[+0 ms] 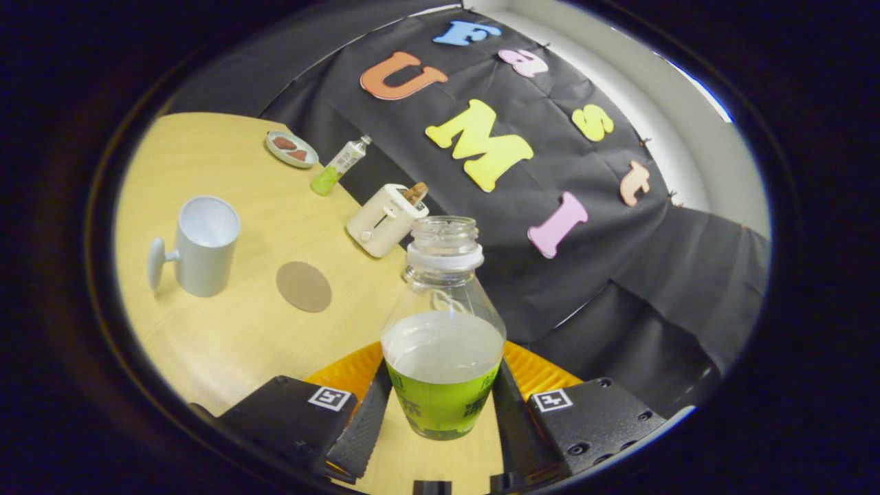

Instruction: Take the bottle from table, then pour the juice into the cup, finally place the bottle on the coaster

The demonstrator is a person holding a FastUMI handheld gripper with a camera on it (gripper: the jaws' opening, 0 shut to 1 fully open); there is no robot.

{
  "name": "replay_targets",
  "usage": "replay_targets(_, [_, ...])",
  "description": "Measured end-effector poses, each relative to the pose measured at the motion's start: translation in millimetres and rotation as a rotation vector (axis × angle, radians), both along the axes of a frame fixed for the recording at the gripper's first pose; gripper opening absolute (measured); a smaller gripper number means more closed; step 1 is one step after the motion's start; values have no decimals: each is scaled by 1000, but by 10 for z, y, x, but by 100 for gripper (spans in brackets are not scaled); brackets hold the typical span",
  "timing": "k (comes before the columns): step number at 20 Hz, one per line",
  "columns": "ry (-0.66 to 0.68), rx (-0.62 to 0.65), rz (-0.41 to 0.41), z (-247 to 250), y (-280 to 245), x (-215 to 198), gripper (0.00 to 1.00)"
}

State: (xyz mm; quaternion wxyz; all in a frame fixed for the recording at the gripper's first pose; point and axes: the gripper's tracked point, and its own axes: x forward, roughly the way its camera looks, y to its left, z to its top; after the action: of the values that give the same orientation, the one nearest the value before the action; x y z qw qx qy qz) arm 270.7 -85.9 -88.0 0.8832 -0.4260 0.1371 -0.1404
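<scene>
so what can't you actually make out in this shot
- Bottle base, gripper view: cut off low between the gripper fingers, which press its sides, so whether it rests on the table is unclear.
- Cup inside: only its white inner wall shows; the bottom is hidden by its rim.
- Brown pieces on the small plate: too small to identify.
- Item in the toaster slot: too small to tell.

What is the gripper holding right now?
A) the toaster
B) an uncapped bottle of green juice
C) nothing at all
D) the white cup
B: the gripper has both fingers pressed on the sides of the bottle, whose mouth is open, while the cup stands apart on the table.
</scene>
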Motion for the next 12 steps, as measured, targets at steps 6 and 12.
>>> replay_targets(6, [-27,-170,-10,119,127,153,81])
replay_targets(12, [-55,-359,-6,180,289,284,81])
